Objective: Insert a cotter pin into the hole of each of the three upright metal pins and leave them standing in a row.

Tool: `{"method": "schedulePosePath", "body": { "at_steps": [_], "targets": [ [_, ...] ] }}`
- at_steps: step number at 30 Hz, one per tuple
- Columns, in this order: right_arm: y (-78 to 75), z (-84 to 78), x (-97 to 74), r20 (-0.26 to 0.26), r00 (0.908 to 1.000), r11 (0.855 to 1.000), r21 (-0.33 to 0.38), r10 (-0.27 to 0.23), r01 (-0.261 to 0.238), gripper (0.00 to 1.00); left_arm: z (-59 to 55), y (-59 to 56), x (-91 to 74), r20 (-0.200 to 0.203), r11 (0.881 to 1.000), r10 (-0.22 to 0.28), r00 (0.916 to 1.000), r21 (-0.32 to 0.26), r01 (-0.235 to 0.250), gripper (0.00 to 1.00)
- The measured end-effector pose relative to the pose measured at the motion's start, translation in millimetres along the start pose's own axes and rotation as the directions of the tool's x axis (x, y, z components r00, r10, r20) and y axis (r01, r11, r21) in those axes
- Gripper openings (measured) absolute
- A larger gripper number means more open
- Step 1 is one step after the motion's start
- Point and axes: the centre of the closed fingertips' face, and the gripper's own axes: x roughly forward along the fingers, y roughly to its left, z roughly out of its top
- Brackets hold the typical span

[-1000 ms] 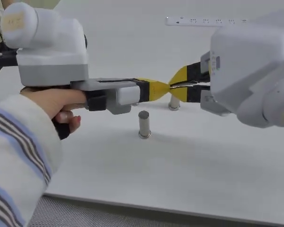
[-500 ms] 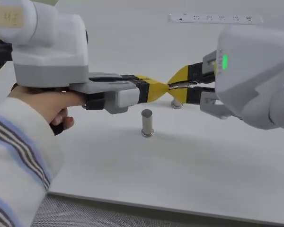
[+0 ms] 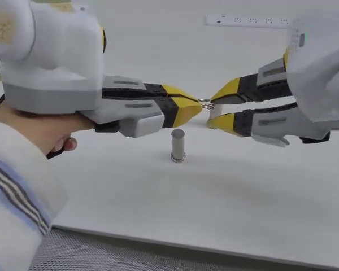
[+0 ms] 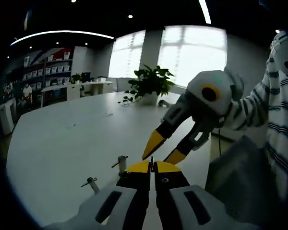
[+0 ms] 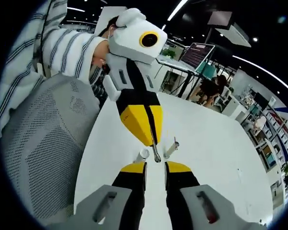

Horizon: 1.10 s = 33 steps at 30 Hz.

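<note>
White desk broad, matte, runs far back. White power strip at far edge, right of centre. Grey mesh surface below near edge of desk.

Left gripper view: tall bright windows on far wall; leafy potted plant in front of them. Long white table to left. Stocked shelves along left wall. Dark ceiling with light strip.

Right gripper view: screen on stand beyond desk; shelving far right.
</note>
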Motion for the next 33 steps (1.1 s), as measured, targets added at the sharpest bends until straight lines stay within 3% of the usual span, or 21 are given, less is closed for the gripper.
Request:
{"method": "schedulePosePath", "body": {
  "at_steps": [8, 16, 21, 27, 33],
  "targets": [
    [6.4, 5.2, 0.2, 0.052, 0.9980, 0.996, 0.082, 0.035, -0.040, 0.11, 2.1, -8.6, 0.4, -0.002, 0.997, -0.041, 0.9992, 0.061, 0.041, 0.00],
    [9.4, 1.7, 0.3, 0.054, 0.9971, 0.994, 0.097, 0.053, -0.058, 0.04, 0.9, -21.8, 8.5, -0.028, 0.987, -0.083, 0.9962, 0.139, 0.086, 0.00],
    [15.1, -1.7, -0.2, 0.054, 0.9959, 0.992, 0.099, 0.072, -0.077, 0.00, -3.0, -23.6, 9.3, -0.049, 0.979, -0.093, 0.9944, 0.175, 0.100, 0.00],
    [15.1, -0.9, -1.9, 0.060, 0.9966, 0.993, 0.104, 0.057, -0.063, 0.00, -11.1, -19.5, 9.7, -0.087, 0.972, -0.093, 0.9919, 0.210, 0.109, 0.00],
    [17.1, -2.4, -3.3, 0.048, 0.9966, 0.993, 0.092, 0.066, -0.070, 0.00, -12.2, -19.7, 10.9, -0.094, 0.967, -0.115, 0.9889, 0.217, 0.133, 0.00]
  ]
}}
